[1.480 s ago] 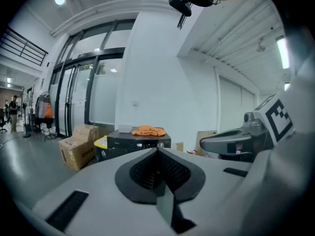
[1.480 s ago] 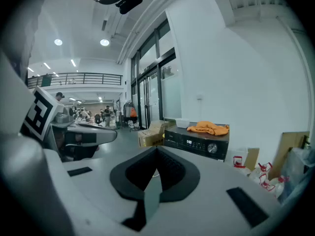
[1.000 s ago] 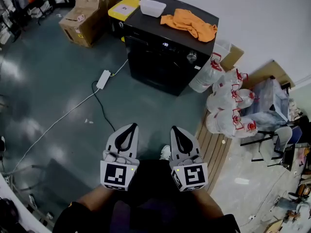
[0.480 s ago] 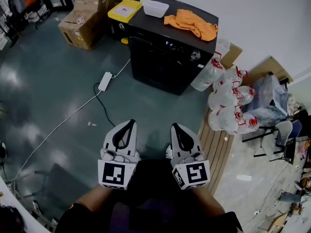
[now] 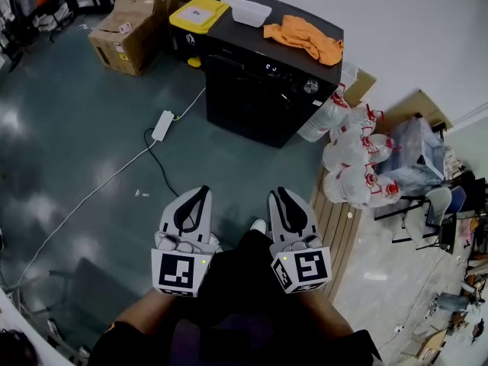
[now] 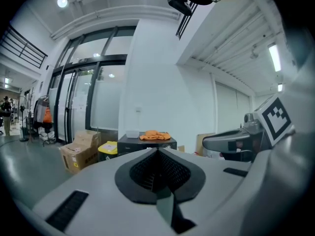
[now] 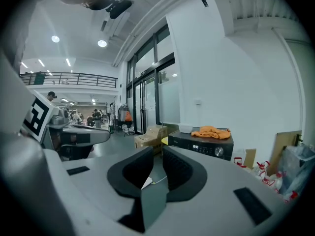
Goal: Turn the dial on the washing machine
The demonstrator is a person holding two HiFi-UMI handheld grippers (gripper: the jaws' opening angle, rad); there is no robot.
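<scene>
Well back from washer (image 5: pixel 252 105); dial (image 5: pixel 310 87) untouched. Left gripper (image 5: pixel 201 195): jaws together, empty. Right gripper (image 5: pixel 276 197): jaws opening, narrow gap, nothing between.

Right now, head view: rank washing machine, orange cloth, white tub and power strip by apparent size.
1. washing machine
2. orange cloth
3. white tub
4. power strip, slimmer than the tub. It lies on the floor nearer the camera, so its true size is unsure.

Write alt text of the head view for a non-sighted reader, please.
A black washing machine with a silver dial stands ahead, an orange cloth on top. Nearer, the left tool is shut; the right tool is opening, nothing between its jaws.
</scene>
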